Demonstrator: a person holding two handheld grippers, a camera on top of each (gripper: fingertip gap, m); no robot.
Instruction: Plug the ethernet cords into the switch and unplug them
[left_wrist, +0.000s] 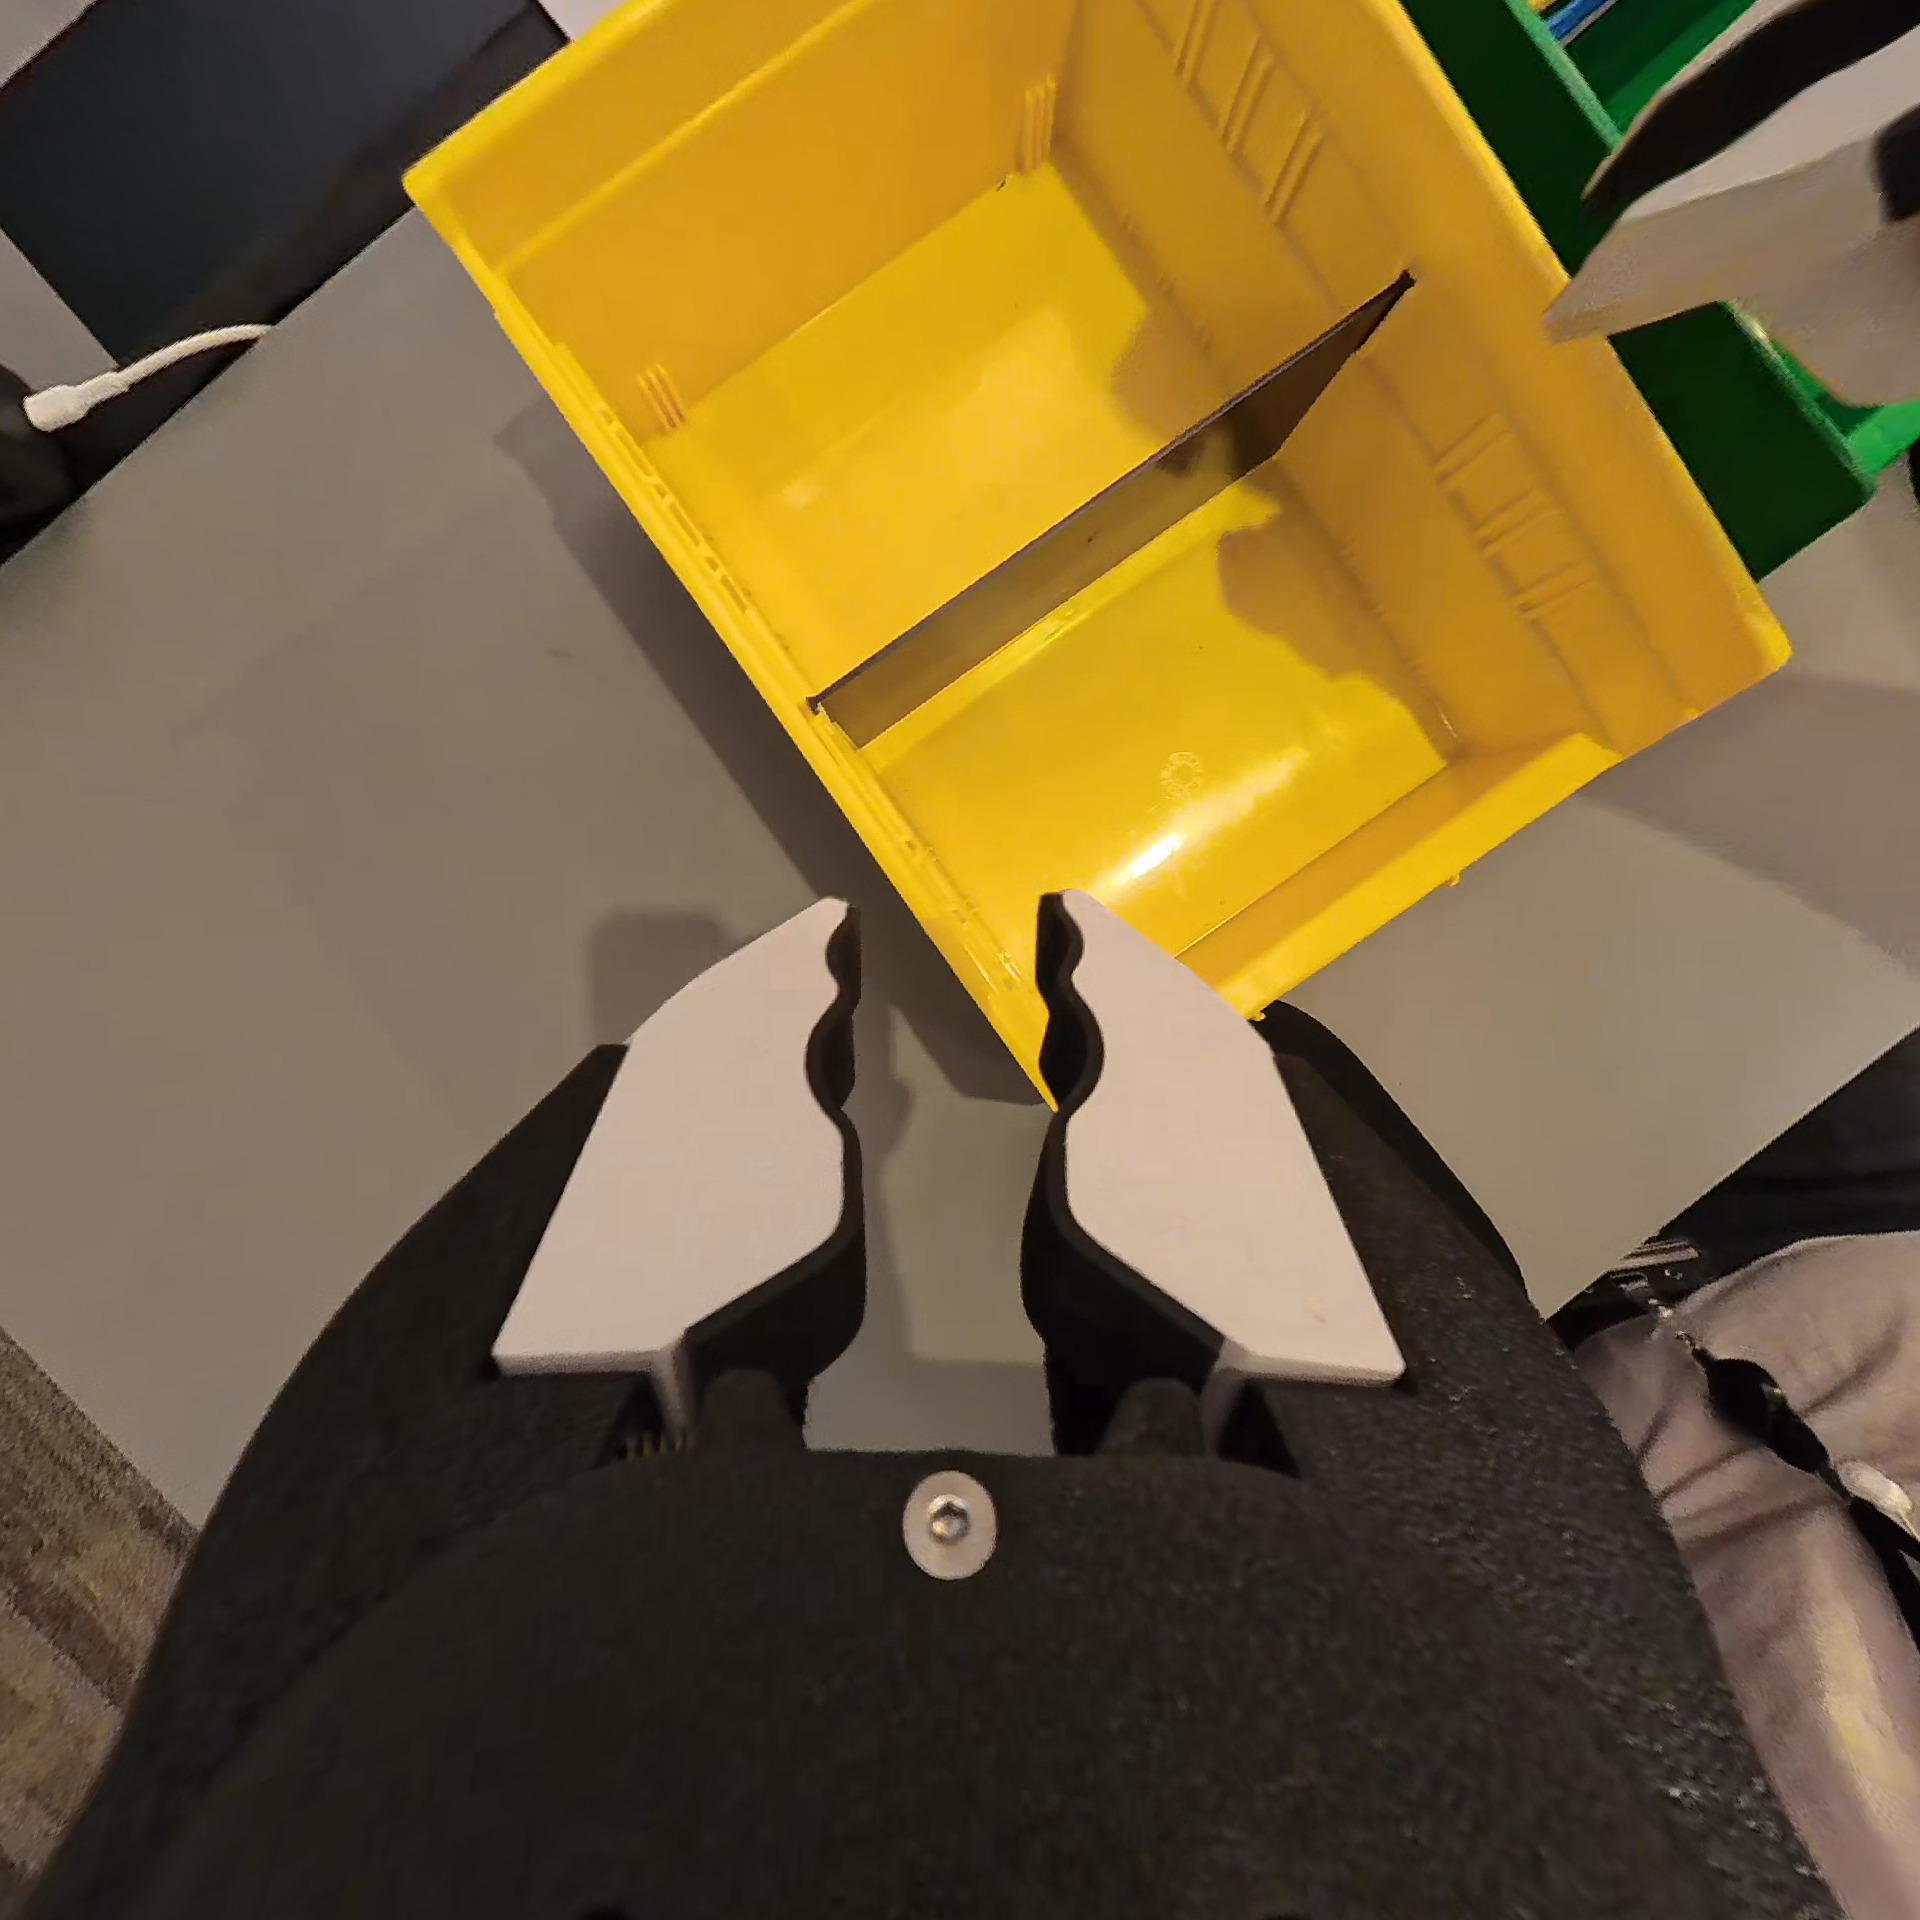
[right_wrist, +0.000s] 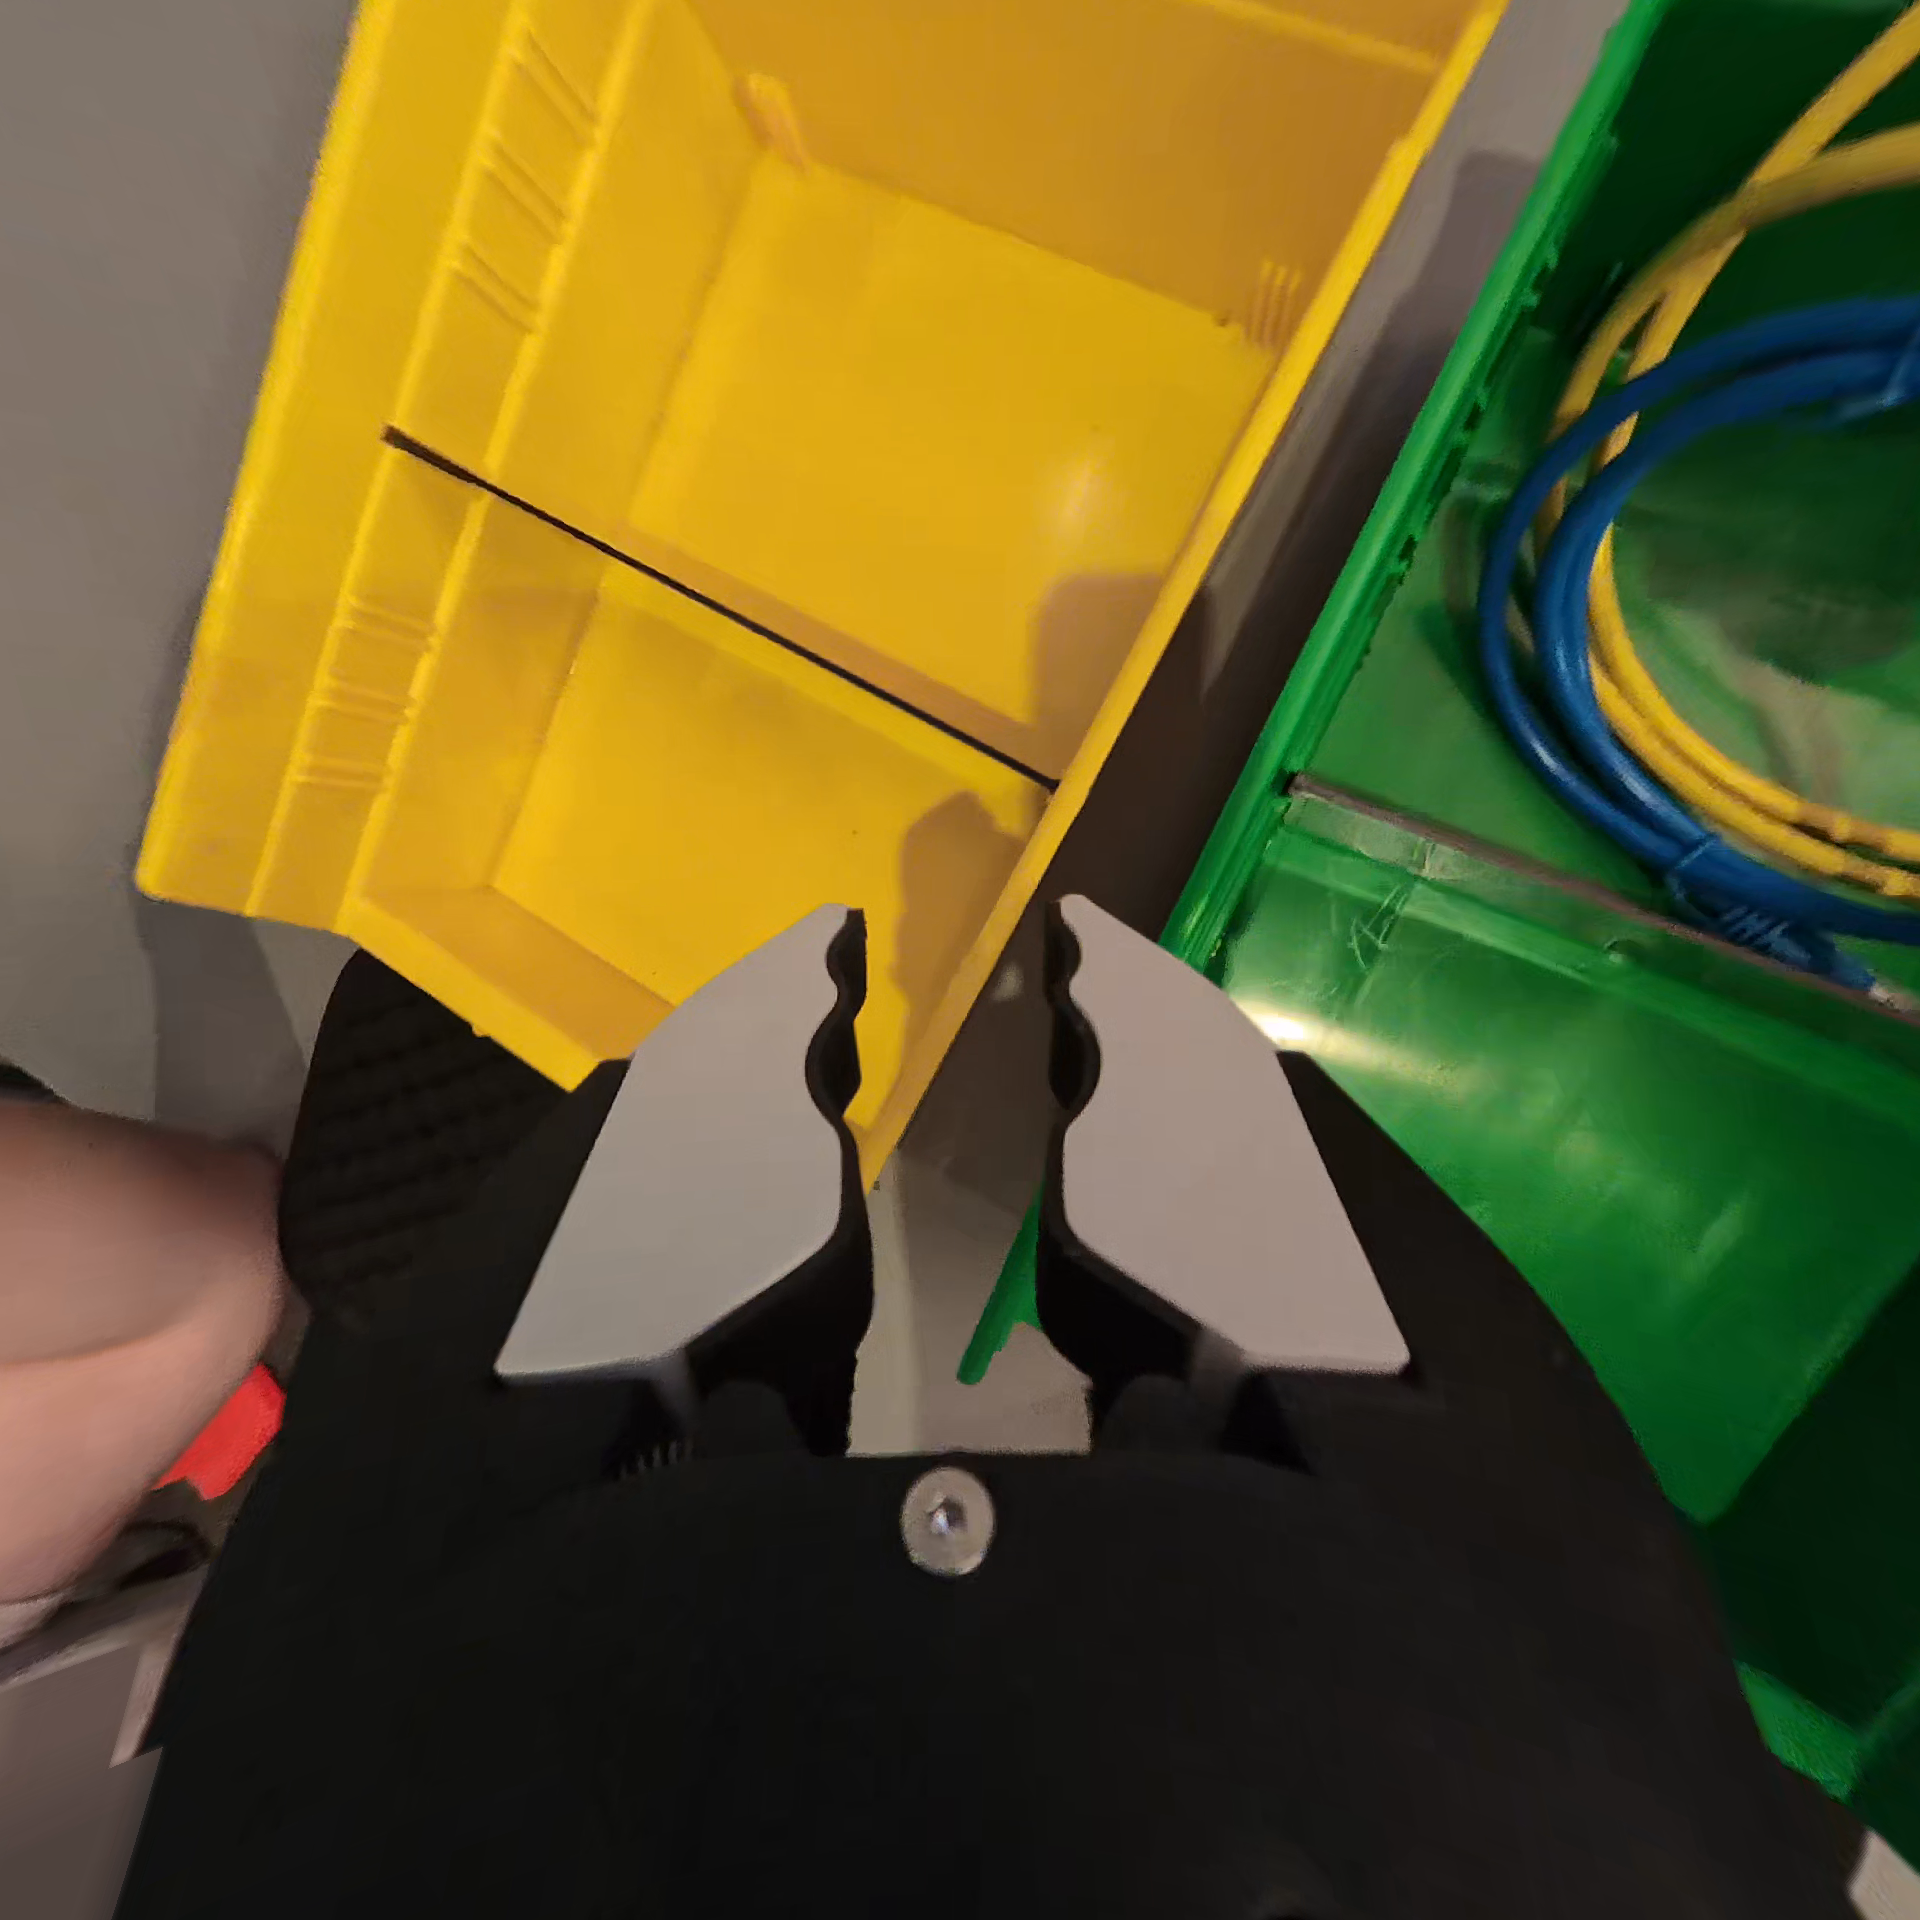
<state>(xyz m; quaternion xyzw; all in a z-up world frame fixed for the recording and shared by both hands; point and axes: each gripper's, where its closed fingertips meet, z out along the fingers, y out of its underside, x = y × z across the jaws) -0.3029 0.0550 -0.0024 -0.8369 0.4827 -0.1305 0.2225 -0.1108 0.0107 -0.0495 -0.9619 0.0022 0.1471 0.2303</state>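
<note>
Neither view shows the switch, and no cord is plugged into anything, so by my reading the plugging is either not begun or, less likely, fully undone; the pictures alone cannot settle which. The cords lie coiled in the green bin (right_wrist: 1558, 1091) at the right of the right wrist view: a blue cord (right_wrist: 1527, 665) and a yellow cord (right_wrist: 1662, 727) looped together in its upper compartment, behind a grey divider. The yellow bin (left_wrist: 727, 208), filling the upper middle of the left wrist view, has both compartments bare on either side of its dark divider (left_wrist: 1091, 540). The left gripper (left_wrist: 945, 914), at lower centre of its view, stands spread over the bin's near corner, with nothing between its pads. The right gripper (right_wrist: 956, 914), at lower centre of its own view, is likewise spread and holds nothing; the yellow bin's right wall runs down between its fingers without the pads pressing on it, and it appears again at the upper right of the left wrist view. What seems left is everything: fetch a cord from the green bin, find the switch, plug in, then unplug.
</note>
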